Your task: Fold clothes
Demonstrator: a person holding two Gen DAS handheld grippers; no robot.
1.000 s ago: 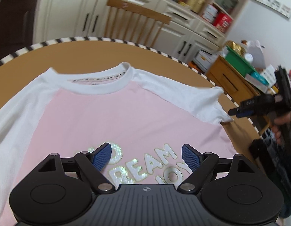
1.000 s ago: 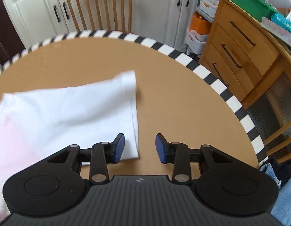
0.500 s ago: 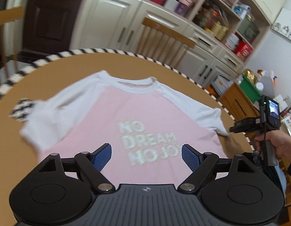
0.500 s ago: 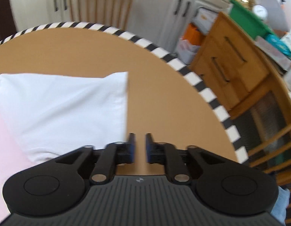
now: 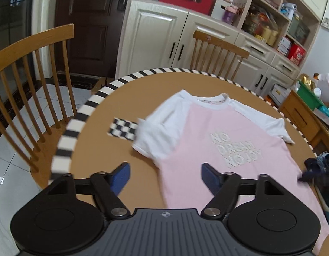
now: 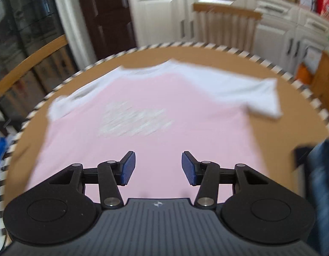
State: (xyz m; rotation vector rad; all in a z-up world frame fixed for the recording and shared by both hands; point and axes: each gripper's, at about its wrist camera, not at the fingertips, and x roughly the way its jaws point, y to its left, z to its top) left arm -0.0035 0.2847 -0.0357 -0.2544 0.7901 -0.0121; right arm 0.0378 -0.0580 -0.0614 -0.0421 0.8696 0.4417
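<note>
**Entry: pink-and-white T-shirt, laid flat, unfolded**

Nearest: left gripper (image 5: 165,176), jaws apart and just narrowed, nothing between them; it hangs above the shirt's left side seam and bare desk (image 5: 113,115). Right gripper (image 6: 158,168), jaws apart and just widened, empty, poised over the lower pink front.

Middle: T-shirt (image 5: 209,128), face up on the round desk, printed lettering (image 5: 235,149) uppermost, hem toward the grippers. Left sleeve (image 5: 151,136) rumpled beside a checkered patch (image 5: 123,129); right sleeve (image 6: 262,98) spread flat.

Far: collar (image 5: 211,100), striped desk rim (image 5: 79,119), wooden chairs (image 5: 217,51), cabinets.

Risks, judged: the rumpled sleeve may fold in crooked; a pinch catching only the top layer would drag the front askew; dark clothing (image 5: 322,170) near the hem could snag.
</note>
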